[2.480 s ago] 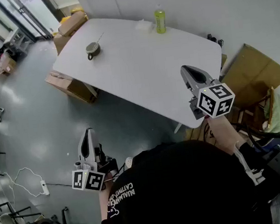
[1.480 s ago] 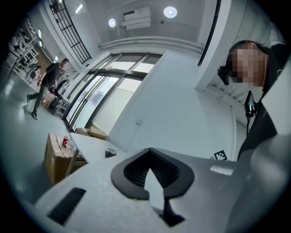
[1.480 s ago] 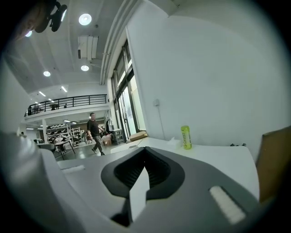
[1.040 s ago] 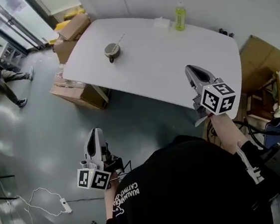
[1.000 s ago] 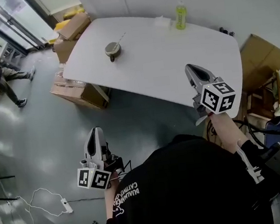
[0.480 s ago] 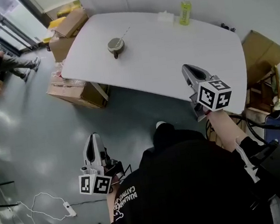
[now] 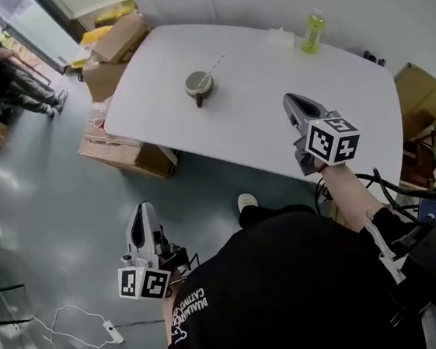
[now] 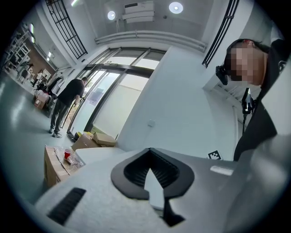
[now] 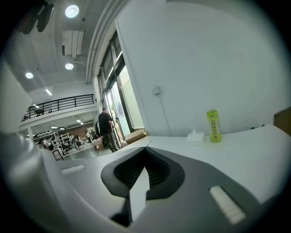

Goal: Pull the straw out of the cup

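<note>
Left gripper [image 7: 140,211] closed and empty, right gripper [image 7: 294,102] likewise; straw [image 7: 215,62] in cup [image 7: 199,87], on table [image 7: 270,85]

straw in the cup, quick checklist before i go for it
1. Straw in the cup, leaning out toward the far side: ok.
2. Cup upright on the white table: ok.
3. Right gripper at the straw: not ok. It is only over the table's near part, jaws together, empty.
4. Left gripper ready: not ok. It is low over the floor, jaws together, empty.
5. Green bottle apart from the cup: ok.
</note>
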`<action>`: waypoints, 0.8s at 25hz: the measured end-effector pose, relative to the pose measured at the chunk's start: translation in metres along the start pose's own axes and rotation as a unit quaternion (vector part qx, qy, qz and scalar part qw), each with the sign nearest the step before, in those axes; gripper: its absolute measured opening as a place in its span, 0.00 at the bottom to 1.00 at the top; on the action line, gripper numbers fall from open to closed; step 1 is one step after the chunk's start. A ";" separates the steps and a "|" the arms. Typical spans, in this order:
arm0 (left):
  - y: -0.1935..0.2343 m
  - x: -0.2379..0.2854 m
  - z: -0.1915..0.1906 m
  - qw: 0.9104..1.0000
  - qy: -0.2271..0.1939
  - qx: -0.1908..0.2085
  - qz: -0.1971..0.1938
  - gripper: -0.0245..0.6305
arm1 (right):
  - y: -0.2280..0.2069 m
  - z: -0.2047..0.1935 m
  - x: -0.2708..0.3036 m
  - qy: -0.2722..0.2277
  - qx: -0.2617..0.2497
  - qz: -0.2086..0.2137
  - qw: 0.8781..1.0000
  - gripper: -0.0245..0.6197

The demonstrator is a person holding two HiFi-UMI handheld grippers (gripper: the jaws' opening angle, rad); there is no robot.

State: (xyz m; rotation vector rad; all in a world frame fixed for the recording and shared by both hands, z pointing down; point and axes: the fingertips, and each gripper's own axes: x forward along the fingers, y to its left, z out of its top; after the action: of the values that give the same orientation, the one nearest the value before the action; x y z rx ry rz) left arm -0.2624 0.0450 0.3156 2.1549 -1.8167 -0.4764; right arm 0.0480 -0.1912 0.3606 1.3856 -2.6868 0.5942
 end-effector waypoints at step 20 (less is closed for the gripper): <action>0.059 0.260 -0.046 0.987 0.125 0.034 -0.098 0.04 | -0.121 -0.030 0.111 0.034 0.057 -0.117 0.991 0.05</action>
State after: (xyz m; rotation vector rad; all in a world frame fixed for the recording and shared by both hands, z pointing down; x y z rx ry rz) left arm -0.2561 -0.2210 0.3639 2.3326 -1.5171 -0.1761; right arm 0.0748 -0.3296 0.4508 1.6446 -2.4249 0.7655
